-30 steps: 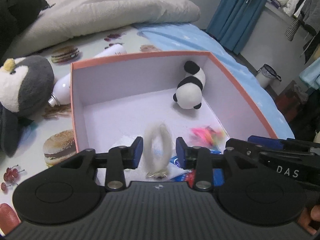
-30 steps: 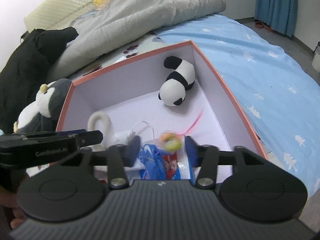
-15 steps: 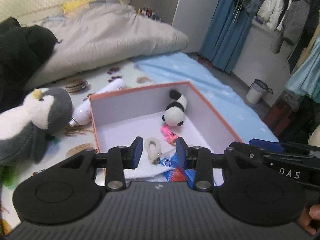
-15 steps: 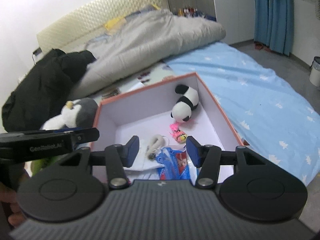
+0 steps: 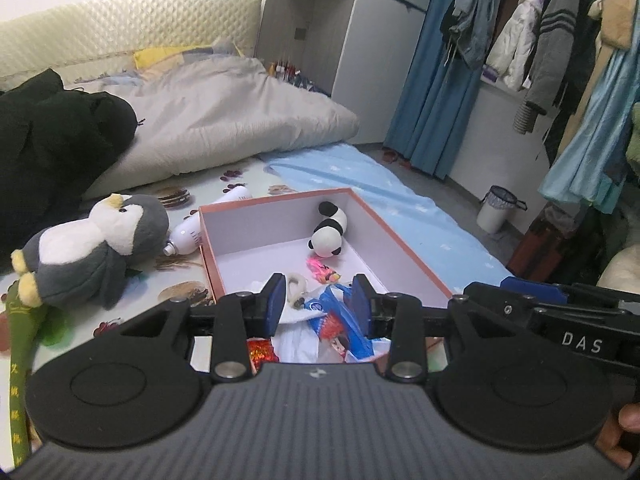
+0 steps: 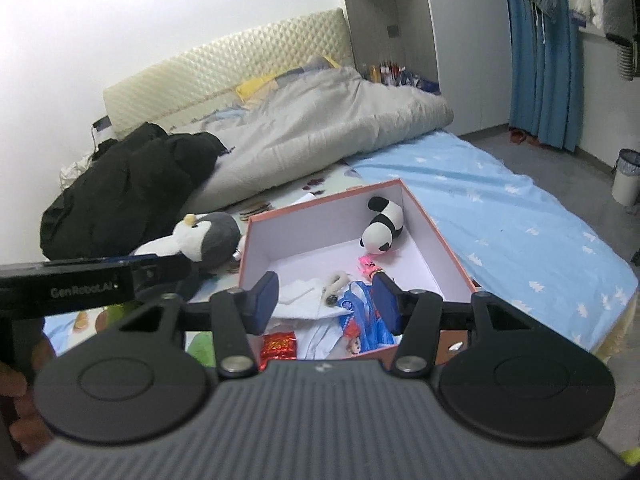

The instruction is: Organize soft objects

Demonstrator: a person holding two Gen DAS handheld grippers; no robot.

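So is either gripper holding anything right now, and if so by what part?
Nothing is held. The left gripper and right gripper both hang open above the box, with no object between their fingers.

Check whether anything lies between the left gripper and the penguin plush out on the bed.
Nothing visible blocks it. The penguin plush lies on the bed left of the box, with open sheet between it and the open left gripper. A white bottle lies beyond it, against the box wall.
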